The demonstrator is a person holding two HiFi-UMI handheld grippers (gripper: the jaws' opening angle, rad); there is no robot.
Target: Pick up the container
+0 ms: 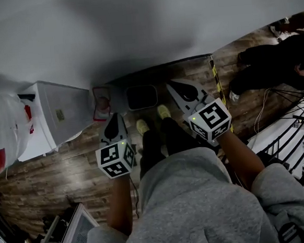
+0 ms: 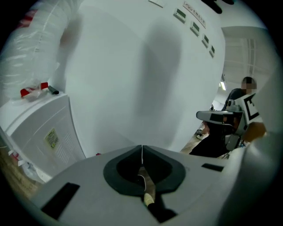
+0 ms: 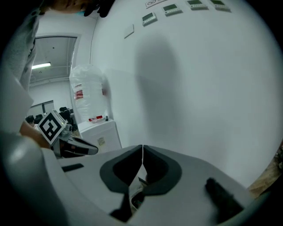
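Head view: the dark rectangular container (image 1: 141,97) lies on the wooden floor (image 1: 51,168) at the foot of the wall, between the left claw (image 1: 114,117) and the right claw (image 1: 172,86), and clear of both.
Left gripper view: jaws pressed together, nothing held.
Right gripper view: jaws pressed together, nothing held.

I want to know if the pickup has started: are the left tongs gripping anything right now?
No, the left tongs are closed tip to tip in front of the white wall, with nothing between them.
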